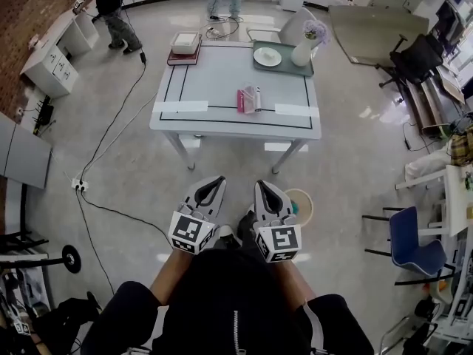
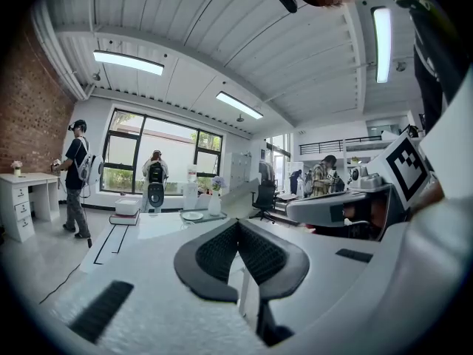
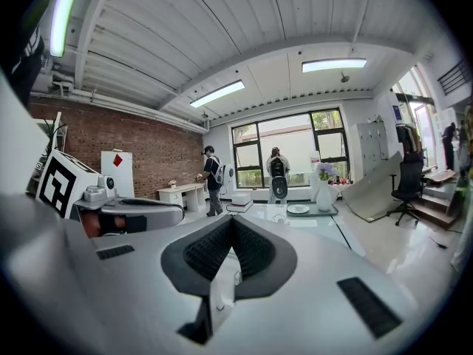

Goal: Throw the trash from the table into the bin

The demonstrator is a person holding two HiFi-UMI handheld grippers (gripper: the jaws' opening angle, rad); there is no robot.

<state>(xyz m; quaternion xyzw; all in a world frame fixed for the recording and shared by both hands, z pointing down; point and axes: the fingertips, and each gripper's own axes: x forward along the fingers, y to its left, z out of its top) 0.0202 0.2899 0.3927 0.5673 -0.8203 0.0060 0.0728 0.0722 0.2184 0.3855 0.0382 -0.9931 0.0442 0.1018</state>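
While the trash (image 1: pixel 249 100) lies on the table (image 1: pixel 222 72) at twelve o'clock, nothing is done yet. The left gripper (image 1: pixel 216 181) and right gripper (image 1: pixel 264 186) are both closed and empty. The bin (image 1: pixel 303 207) stands at three o'clock of the right one.

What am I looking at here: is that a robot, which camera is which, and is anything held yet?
No robot: a person holds a left gripper and a right gripper. The downward picture is from a camera on the person's head; the other two ride on the grippers, looking along their jaws. Both are shut, holding nothing. On the table lie pink-and-white trash, a tray with plate and vase, and a box. The bin stands on the floor by the right gripper.
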